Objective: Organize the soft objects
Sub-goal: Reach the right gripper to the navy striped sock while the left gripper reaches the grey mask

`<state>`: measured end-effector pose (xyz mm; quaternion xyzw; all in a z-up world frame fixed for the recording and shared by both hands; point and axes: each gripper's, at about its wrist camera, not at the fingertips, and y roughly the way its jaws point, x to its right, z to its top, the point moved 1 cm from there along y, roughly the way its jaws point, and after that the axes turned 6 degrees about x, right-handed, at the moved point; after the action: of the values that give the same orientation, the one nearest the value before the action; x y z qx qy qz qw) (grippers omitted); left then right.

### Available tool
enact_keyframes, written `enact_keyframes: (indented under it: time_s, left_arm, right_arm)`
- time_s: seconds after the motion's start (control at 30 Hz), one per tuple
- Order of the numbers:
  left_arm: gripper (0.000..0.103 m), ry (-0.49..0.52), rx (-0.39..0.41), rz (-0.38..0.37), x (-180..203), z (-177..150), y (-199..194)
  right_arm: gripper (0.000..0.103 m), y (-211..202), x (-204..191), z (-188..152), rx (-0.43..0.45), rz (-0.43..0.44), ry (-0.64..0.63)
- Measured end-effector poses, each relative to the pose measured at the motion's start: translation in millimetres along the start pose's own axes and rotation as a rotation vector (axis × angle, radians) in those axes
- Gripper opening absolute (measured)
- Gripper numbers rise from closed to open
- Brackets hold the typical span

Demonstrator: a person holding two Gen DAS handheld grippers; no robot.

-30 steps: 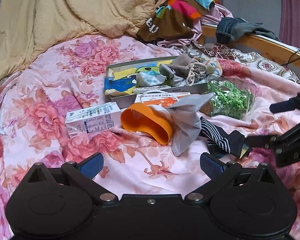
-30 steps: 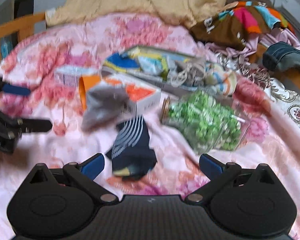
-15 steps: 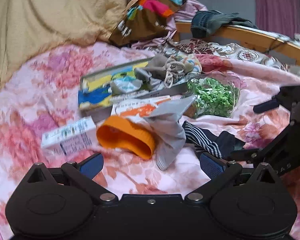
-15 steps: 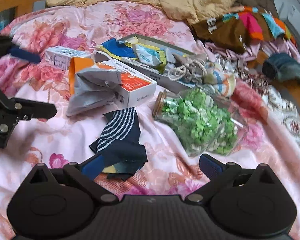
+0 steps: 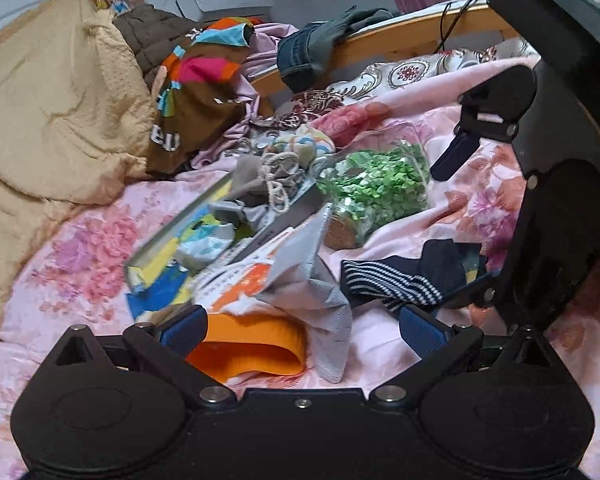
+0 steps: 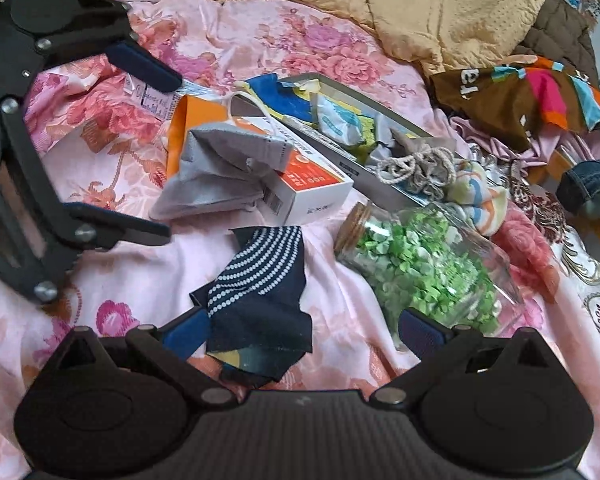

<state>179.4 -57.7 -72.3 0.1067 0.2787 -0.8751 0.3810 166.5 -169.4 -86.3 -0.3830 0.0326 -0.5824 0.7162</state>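
Right wrist view is showing the flowered bed [image 6: 260,40] carrying a jar of green bits [image 6: 424,268], a white box [image 6: 312,188], a grey mask [image 6: 220,176] and the striped sock [image 6: 260,292] near the bed's middle. Both tongs, right [image 6: 300,330] and left [image 5: 300,328], are hanging apart and empty. Judging by this, the right is lining up on the sock; closing calls for dropping lower, with bare sheet leftward and the jar crowding the right.

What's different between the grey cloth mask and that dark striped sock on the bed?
The mask is plain light grey; the sock is navy with white dotted stripes at one end. The mask lies draped over an orange and white box, while the sock lies directly on the pink flowered sheet. The sock sits nearer the right tool. Both are soft, crumpled, and held by neither tool.
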Motion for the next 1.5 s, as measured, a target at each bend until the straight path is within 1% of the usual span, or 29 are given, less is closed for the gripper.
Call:
enact_keyframes:
  time_s: [0.13,0.23,0.33,0.4,0.5,0.6,0.7,0.87,0.93,1.0,1.03,1.1,1.17,1.27,1.37,1.43,1.5]
  left_arm:
    - [0.088,-0.017,-0.021,-0.013,0,-5,10]
    - [0.081,-0.065,-0.023,-0.028,-3,-7,14]
    - [0.079,-0.112,0.000,-0.047,-6,-7,13]
    - [0.074,-0.131,0.025,-0.053,-7,-6,12]
    - [0.068,-0.168,0.035,-0.064,-9,-4,12]
    - [0.068,-0.227,0.020,-0.057,-12,-3,15]
    - [0.071,-0.312,-0.010,-0.045,-18,-2,18]
    - [0.070,-0.442,0.004,-0.034,-26,0,17]
    - [0.065,-0.489,0.006,-0.035,-28,1,18]
    - [0.056,-0.521,-0.006,-0.029,-29,2,19]
    - [0.054,-0.535,-0.014,-0.022,-30,2,21]
    - [0.046,-0.559,-0.028,-0.010,-31,0,23]
    - [0.042,-0.592,-0.039,-0.006,-34,-2,25]
    - [0.040,-0.656,-0.046,-0.020,-41,-6,25]
    - [0.036,-0.724,-0.048,-0.034,-47,-10,26]
    - [0.033,-0.752,-0.052,-0.037,-49,-12,26]
    - [0.033,-0.766,-0.061,-0.027,-50,-13,27]
  right_arm:
    - [0.103,6,-2,2,0.008,0.022,-0.013]
    - [0.103,7,-6,2,0.015,0.014,-0.034]
    - [0.103,8,-7,3,0.029,0.010,-0.037]
    - [0.103,9,-7,3,0.036,0.012,-0.036]
    - [0.103,11,-9,4,0.033,0.012,-0.035]
    - [0.103,15,-9,4,0.021,0.007,-0.029]
    - [0.103,17,-8,4,0.022,0.007,-0.008]
    - [0.102,18,-9,5,0.033,-0.003,-0.010]
    - [0.102,18,-8,5,0.034,-0.004,-0.006]
    - [0.102,18,-7,5,0.036,-0.005,0.009]
    - [0.102,18,-6,5,0.037,-0.006,0.017]
    - [0.096,18,-4,5,0.035,-0.006,0.039]
    - [0.092,18,-2,5,0.028,0.005,0.069]
    - [0.085,19,1,5,0.011,0.031,0.120]
    - [0.077,21,5,3,-0.004,0.066,0.173]
    - [0.074,23,6,2,-0.013,0.080,0.193]
    - [0.066,23,6,3,-0.020,0.091,0.193]
